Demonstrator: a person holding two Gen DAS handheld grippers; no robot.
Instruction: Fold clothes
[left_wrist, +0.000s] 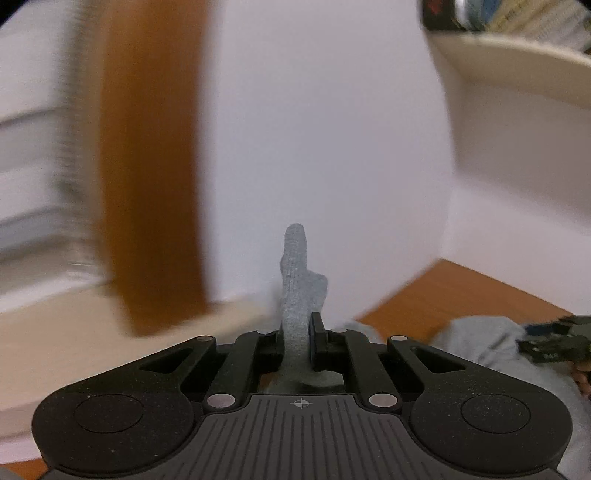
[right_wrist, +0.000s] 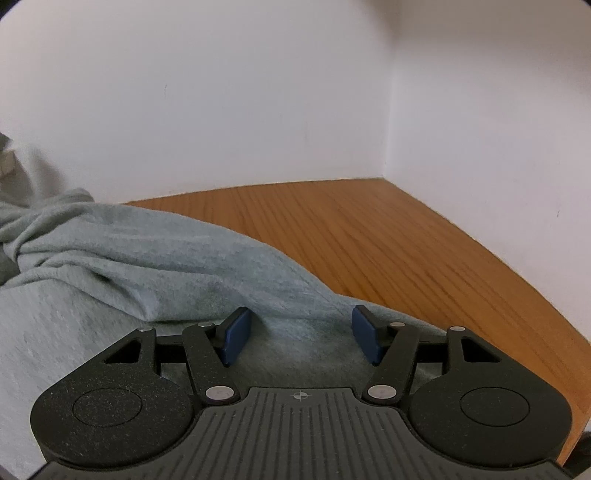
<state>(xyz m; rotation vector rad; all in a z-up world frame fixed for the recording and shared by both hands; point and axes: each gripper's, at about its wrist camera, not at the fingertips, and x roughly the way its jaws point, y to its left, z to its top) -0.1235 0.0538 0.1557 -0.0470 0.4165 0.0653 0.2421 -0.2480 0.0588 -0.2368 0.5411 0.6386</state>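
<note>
Left claw (left_wrist: 301, 343) pinches a grey cloth (left_wrist: 297, 280) edge at frame centre, prob. to lift a fold. Right claw (right_wrist: 301, 334), spread, hovers over cloth lower centre, w/ table (right_wrist: 406, 236) behind.

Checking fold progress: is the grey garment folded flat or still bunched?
Bunched: the grey knit garment lies in rumpled ridges on the brown wooden table, one bit pinched in the left gripper.
</note>
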